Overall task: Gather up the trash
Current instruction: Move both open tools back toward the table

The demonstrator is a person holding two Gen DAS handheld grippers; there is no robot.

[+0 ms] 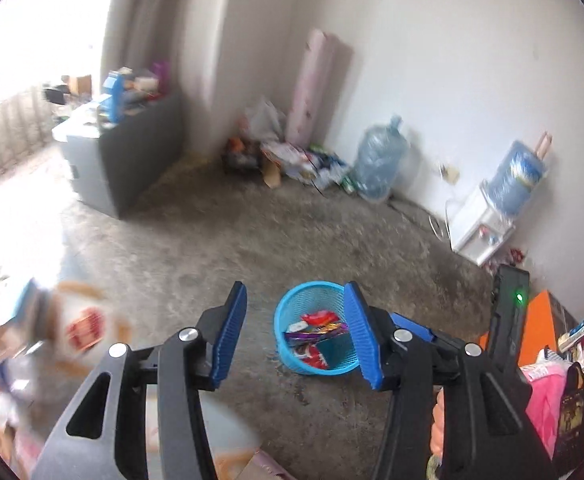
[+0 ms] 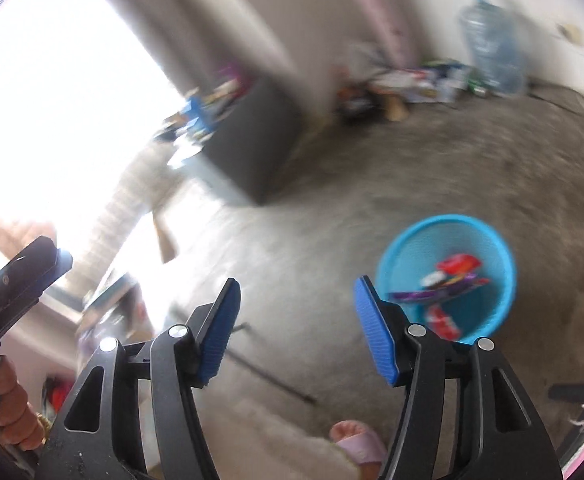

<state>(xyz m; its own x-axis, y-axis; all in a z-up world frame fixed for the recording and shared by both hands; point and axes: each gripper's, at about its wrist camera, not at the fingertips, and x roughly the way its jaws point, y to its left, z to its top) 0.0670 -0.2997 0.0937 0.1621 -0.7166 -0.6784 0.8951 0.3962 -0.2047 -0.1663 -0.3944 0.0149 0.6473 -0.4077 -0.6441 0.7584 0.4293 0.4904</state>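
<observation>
Daylight floods from a window (image 2: 52, 100) at left, overexposed. Motion blur smears both views; fisheye edges curve and darken.

Bare floor (image 1: 220, 240) around blue basket (image 1: 288, 312); clutter (image 1: 24, 332) left, apparently boxes.

My claws are showing ribbed blue pads (image 1: 234, 340) on black arms. Ahead of them, a light blue mesh basket (image 1: 292, 300) is holding red and purple wrappers (image 1: 317, 330) on a mottled grey floor (image 1: 220, 248).

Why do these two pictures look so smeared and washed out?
Left wrist view: curved fisheye edges, window glare upper left, blurred clutter at left, blue basket fairly sharp. Right wrist view: motion smear throughout, basket streaky, window blown out white.
</observation>
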